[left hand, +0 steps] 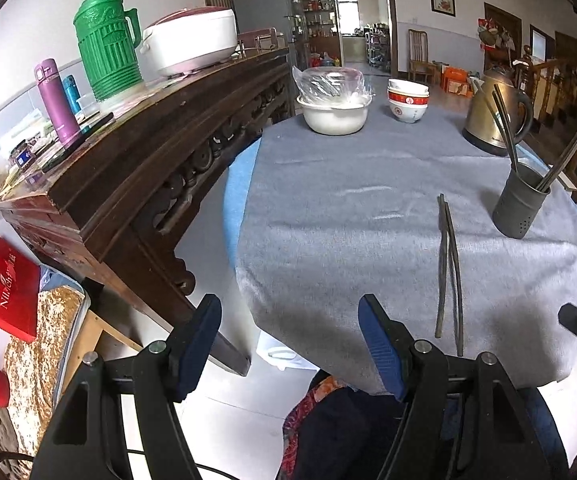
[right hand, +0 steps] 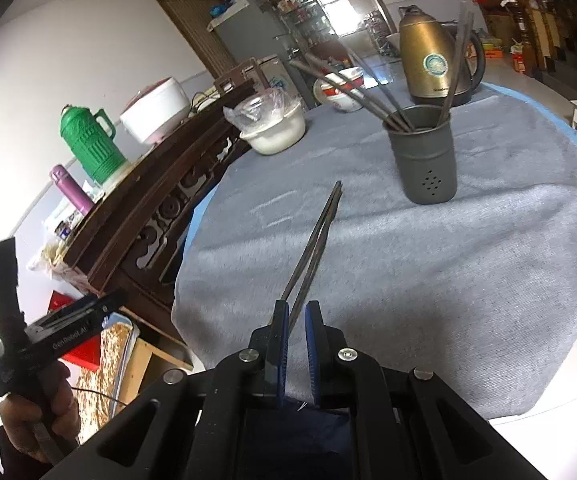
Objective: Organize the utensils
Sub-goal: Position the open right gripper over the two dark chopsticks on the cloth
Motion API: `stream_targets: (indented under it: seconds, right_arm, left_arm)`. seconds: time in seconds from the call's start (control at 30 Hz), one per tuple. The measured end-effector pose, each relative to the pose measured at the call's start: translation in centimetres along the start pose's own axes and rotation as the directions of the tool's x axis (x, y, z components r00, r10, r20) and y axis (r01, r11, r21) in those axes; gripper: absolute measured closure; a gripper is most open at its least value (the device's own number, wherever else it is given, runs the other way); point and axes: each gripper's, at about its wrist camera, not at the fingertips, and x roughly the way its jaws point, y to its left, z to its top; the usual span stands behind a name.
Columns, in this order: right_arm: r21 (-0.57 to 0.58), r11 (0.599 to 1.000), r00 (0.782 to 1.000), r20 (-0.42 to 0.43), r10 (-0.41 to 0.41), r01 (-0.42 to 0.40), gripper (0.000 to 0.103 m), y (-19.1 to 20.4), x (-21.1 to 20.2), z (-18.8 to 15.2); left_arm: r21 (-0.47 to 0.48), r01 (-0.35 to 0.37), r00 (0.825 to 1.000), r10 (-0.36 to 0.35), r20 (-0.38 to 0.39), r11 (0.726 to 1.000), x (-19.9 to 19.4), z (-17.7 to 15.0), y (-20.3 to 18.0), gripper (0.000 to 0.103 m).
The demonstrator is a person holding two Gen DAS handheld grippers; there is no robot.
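Observation:
A pair of dark chopsticks [left hand: 450, 268] lies on the grey tablecloth [left hand: 348, 216], near the front edge. A dark grey perforated holder cup [left hand: 522, 202] stands at the right with several chopsticks [left hand: 506, 128] in it. My left gripper [left hand: 290, 344] is open and empty, held over the table's front left edge, left of the pair. In the right wrist view my right gripper [right hand: 295, 316] is nearly closed around the near ends of the chopstick pair [right hand: 316, 240], which points toward the holder cup [right hand: 426, 156]. Whether the pads press the sticks is unclear.
A white pot [left hand: 334, 116] under a plastic bag, stacked red and white bowls [left hand: 407, 100] and a brass kettle [left hand: 496, 108] stand at the table's far side. A dark wooden sideboard [left hand: 148, 160] with a green thermos [left hand: 106, 44] and a rice cooker [left hand: 190, 40] runs along the left.

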Motion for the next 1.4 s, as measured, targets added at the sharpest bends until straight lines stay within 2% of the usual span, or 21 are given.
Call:
stream_targets:
  seconds: [0.4, 1.13, 1.4]
  right_arm:
    - [-0.022, 1.0, 1.0, 0.015, -0.002, 0.003, 0.092, 0.7, -0.4, 0.0]
    - [-0.01, 1.0, 0.996, 0.089, 0.013, -0.012, 0.092, 0.3, -4.1, -1.0]
    - [-0.036, 0.999, 0.994, 0.107, 0.025, -0.022, 0.092, 1.5, -4.4, -0.7]
  left_arm:
    - [-0.019, 0.003, 1.0, -0.003, 0.013, 1.0, -0.2, 0.2, 0.3, 0.031]
    - [0.033, 0.013, 0.997, -0.015, 0.08, 0.999, -3.8, 0.0, -2.0, 0.031]
    - [0.063, -0.002, 0.994, -0.005, 0.108, 0.998, -4.8, 0.0, -2.0, 0.031]
